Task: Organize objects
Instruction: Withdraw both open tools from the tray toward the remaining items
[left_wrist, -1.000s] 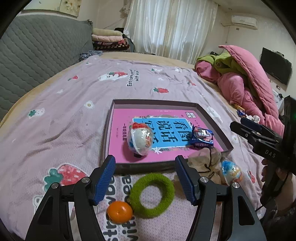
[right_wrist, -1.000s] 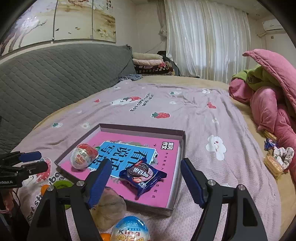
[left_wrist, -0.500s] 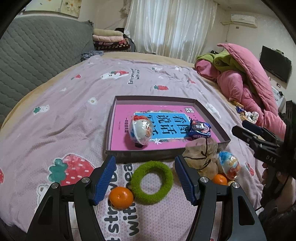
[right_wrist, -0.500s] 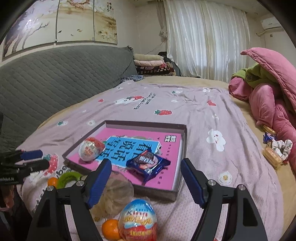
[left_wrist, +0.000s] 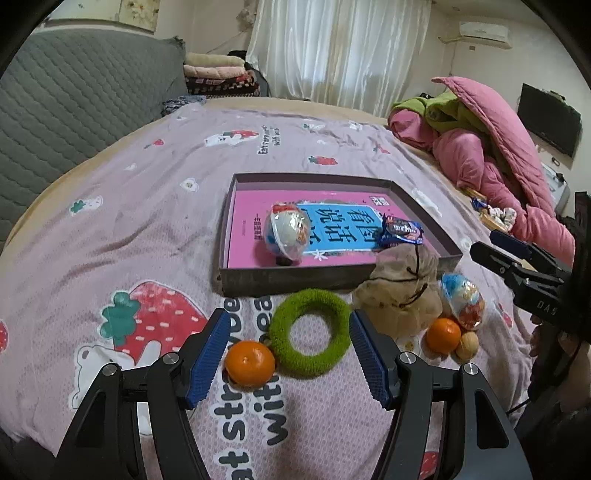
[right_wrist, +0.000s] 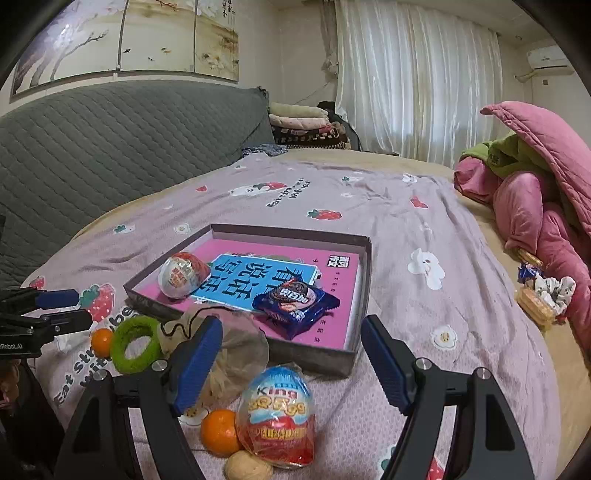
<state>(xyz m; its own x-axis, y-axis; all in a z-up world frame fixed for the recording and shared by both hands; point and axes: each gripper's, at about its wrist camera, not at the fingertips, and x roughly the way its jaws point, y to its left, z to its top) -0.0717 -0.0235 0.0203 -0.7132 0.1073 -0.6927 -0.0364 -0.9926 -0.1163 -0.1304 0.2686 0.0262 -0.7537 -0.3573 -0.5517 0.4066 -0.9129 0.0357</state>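
Both claws spread, empty: left claw over green ring, right claw above toy egg.

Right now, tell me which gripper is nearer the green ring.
Left. The left gripper has the green ring between its open fingers; the right gripper is farther off, open over the blue surprise egg.

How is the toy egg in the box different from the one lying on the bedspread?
The toy egg in the box lies on its side on the pink book; the toy egg on the bedspread stands upright outside the box, beside an orange. The first has a red cap, the second a blue one. Both are foil-wrapped.
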